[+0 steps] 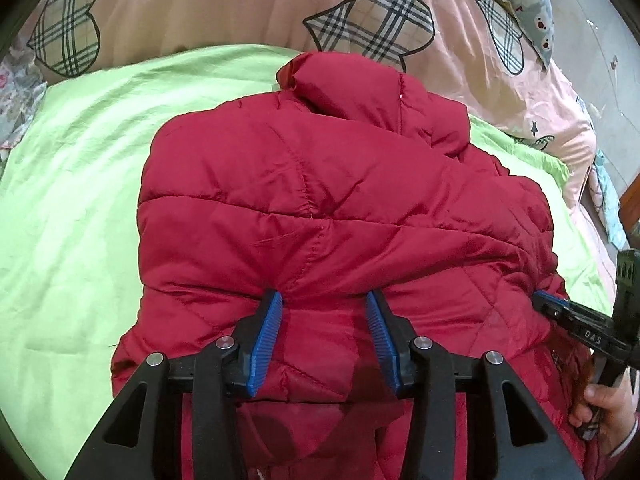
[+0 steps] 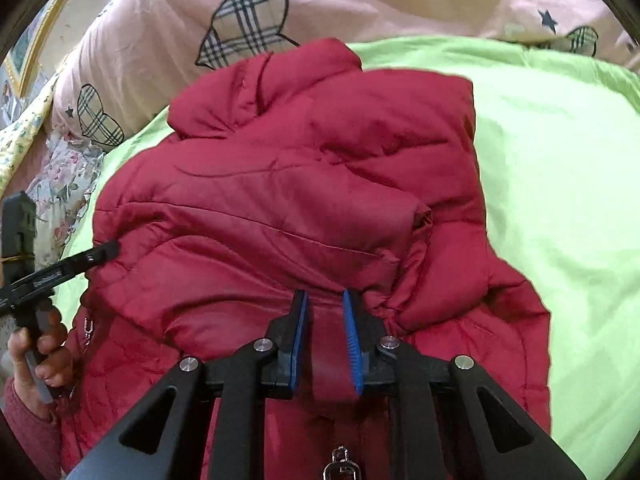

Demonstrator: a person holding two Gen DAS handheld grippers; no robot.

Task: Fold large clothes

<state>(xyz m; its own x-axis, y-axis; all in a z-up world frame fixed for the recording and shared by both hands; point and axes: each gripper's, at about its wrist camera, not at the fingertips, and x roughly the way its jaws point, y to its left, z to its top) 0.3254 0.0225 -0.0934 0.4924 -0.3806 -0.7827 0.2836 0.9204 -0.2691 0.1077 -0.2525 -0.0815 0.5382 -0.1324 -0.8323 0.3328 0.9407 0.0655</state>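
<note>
Red jacket (image 1: 320, 200) lies bunched on the green sheet (image 1: 72, 208), collar toward the pink quilt (image 1: 208, 4) at the bed's far side. I see its near hem under both my grippers.

Left gripper (image 1: 324, 336): jaws partly apart, pads on either side of a raised fold of jacket; I cannot tell if they press it. Right gripper (image 2: 326, 336): jaws narrow, a thin ridge of fabric between the blue pads; grip not clear either. No earlier view to compare.

Free room: wide bare sheet off the jacket's left edge in the left view, and off its right edge in the right view. Quilt crowds the far edge. A hand (image 1: 604, 408) holds the right handle, close against the jacket's side.
</note>
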